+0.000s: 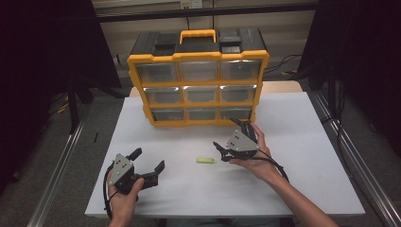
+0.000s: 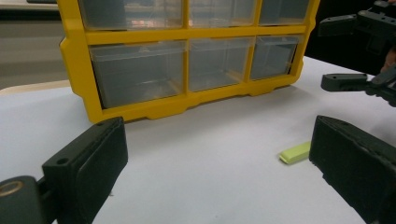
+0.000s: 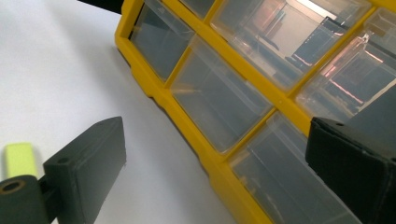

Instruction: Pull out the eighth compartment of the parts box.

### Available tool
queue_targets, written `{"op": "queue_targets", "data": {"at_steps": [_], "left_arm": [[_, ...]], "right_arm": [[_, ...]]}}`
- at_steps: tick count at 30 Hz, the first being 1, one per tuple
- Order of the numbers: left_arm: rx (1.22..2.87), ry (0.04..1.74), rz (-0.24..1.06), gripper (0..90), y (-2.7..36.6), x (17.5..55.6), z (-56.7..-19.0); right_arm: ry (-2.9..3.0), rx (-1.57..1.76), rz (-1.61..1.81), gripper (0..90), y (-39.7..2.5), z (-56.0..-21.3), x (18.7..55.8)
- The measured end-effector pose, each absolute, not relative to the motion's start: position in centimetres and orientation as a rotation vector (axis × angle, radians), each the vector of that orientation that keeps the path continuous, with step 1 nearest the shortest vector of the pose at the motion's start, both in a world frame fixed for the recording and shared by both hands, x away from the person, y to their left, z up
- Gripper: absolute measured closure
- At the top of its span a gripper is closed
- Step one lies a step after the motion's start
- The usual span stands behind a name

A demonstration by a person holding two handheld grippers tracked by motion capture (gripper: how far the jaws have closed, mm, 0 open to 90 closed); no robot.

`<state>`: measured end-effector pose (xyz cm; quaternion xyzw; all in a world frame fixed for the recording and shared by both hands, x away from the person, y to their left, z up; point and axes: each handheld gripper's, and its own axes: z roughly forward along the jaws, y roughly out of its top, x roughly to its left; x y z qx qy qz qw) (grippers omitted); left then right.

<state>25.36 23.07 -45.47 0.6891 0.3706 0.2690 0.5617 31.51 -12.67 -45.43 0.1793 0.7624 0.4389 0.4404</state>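
Two open grippers, left gripper (image 1: 149, 159) near, right gripper (image 1: 231, 133) toward the drawer cabinet (image 1: 197, 85), flank the green eraser (image 1: 206, 160), probably readying a pickup.

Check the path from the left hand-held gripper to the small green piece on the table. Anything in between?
Nothing visible. The left hand-held gripper is open, and bare white table lies between it and the green piece. The right hand-held gripper sits just past the piece, towards the yellow drawer cabinet, not in the path.
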Motion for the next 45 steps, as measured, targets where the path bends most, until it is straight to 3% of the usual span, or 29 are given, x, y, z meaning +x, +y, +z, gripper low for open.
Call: {"op": "queue_targets", "data": {"at_steps": [32,45], "left_arm": [[1.625,0.877,0.642,4.6,23.2,25.4,-45.5],[1.619,0.877,0.635,4.6,23.2,25.4,-45.5]], "right_arm": [[1.789,0.281,0.918,8.0,-10.4,-45.6,35.0],[1.731,0.173,0.824,14.0,-9.6,-45.3,35.9]]}}
